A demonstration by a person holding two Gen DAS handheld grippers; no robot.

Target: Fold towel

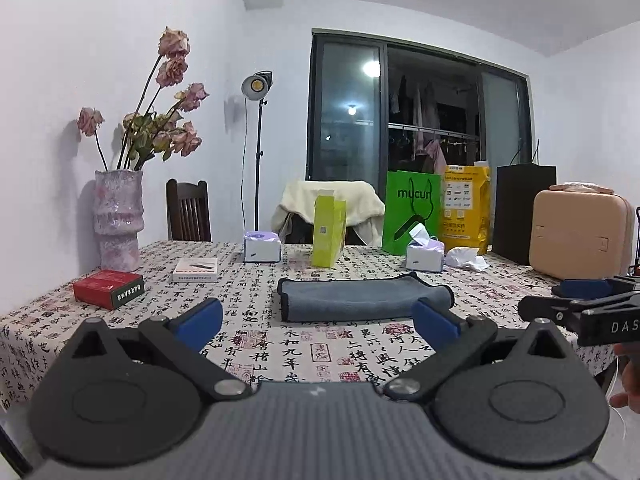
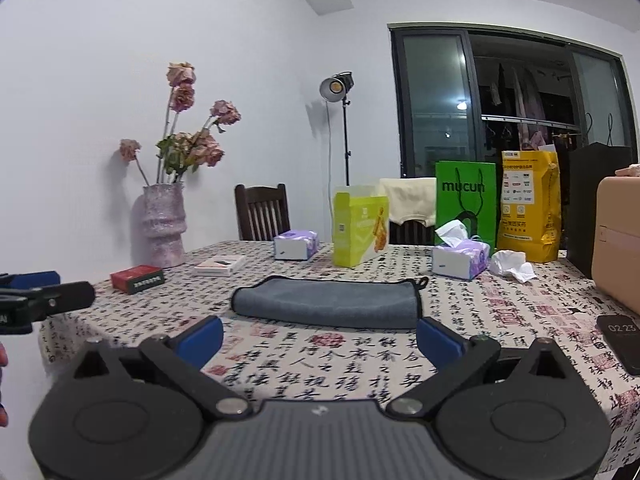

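A grey towel (image 1: 360, 298) with a dark edge lies folded into a long narrow strip on the patterned tablecloth, mid-table. It also shows in the right wrist view (image 2: 328, 300). My left gripper (image 1: 318, 320) is open and empty, held above the table just in front of the towel. My right gripper (image 2: 320, 338) is open and empty too, in front of the towel. Each gripper shows at the edge of the other's view: the right one (image 1: 576, 308), the left one (image 2: 40, 300).
A vase of dried roses (image 1: 118, 220), a red box (image 1: 108, 288) and a white box (image 1: 196, 270) stand at left. Tissue boxes (image 2: 460, 258), a yellow-green carton (image 2: 358, 230), bags (image 2: 466, 200), a beige case (image 1: 580, 234) and a phone (image 2: 622, 342) lie behind and right.
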